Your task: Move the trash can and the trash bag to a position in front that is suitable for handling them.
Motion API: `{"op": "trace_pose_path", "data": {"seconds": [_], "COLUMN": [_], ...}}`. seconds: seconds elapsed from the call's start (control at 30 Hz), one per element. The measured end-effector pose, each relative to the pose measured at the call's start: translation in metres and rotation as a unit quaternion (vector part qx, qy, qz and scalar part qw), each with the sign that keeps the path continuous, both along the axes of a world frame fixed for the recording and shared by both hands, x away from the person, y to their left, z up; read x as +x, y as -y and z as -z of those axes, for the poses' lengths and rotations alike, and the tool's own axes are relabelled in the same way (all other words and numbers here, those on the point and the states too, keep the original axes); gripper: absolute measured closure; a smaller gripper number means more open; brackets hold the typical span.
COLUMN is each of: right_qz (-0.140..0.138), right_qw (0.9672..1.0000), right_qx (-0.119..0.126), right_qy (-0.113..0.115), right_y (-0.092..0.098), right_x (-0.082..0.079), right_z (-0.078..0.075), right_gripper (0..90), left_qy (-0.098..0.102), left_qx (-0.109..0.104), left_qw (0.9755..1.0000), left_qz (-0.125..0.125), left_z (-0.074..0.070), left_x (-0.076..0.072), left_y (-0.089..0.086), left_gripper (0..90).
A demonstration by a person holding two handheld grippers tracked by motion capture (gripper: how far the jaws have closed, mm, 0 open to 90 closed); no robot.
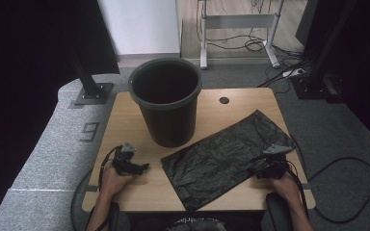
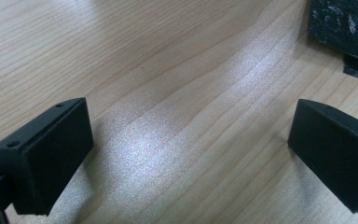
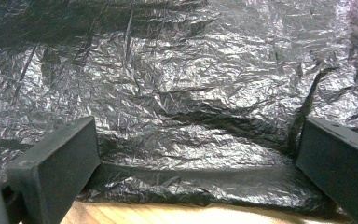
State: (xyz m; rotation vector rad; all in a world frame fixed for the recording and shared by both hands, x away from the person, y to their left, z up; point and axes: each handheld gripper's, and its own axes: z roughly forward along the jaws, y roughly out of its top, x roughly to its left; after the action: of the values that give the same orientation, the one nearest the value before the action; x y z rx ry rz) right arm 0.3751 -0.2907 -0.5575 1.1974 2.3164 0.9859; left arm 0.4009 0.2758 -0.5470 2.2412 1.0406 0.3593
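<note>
Currently, flat crinkled black plastic bag [image 1: 224, 156] lies on light wooden tabletop [image 1: 125, 115], just beside round black plastic bin [image 1: 166, 101]. Right gripper [image 1: 265, 169] released, jaws wide over bag's edge. Left gripper [image 1: 142, 167] released, near the bag, over bare wood.

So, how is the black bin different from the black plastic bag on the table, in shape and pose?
The bin stands upright near the table's far edge with its round mouth open upward; the bag lies flat and spread out across the nearer half of the table. The bin has smooth, stiff walls, while the bag is thin, crinkled film with shiny creases. The bin stands apart from both grippers; the bag's edge lies between the open jaws of the right gripper. Both are dark and rest on the table.
</note>
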Motion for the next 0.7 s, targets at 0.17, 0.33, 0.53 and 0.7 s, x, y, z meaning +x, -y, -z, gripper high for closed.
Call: {"op": "trace_pose_path", "data": {"seconds": [0.17, 0.33, 0.53, 0.7], "right_qz": [0.0, 0.002, 0.002, -0.034], "right_qw": [1.0, 1.0, 1.0, 0.9994], "right_qx": [0.0, 0.0, 0.0, -0.001], "right_qy": [0.0, 0.0, 0.0, 0.0], "right_y": [0.0, 0.0, 0.0, 0.004], "right_x": [0.0, 0.0, 0.0, 0.014], "right_z": [0.0, 0.0, 0.0, 0.0], "right_gripper": [0.0, 0.0, 0.0, 0.0], "left_qy": [0.0, 0.0, 0.0, 0.0], "left_qx": [0.0, 0.0, 0.0, 0.0], "left_qw": [1.0, 1.0, 1.0, 1.0], "left_qz": [0.0, 0.0, -0.001, -0.006], "left_z": [0.0, 0.0, 0.0, 0.0], "left_x": [0.0, 0.0, 0.0, 0.0], "left_y": [0.0, 0.0, 0.0, 0.001], "left_gripper": [0.0, 0.0, 0.0, 0.0]}}
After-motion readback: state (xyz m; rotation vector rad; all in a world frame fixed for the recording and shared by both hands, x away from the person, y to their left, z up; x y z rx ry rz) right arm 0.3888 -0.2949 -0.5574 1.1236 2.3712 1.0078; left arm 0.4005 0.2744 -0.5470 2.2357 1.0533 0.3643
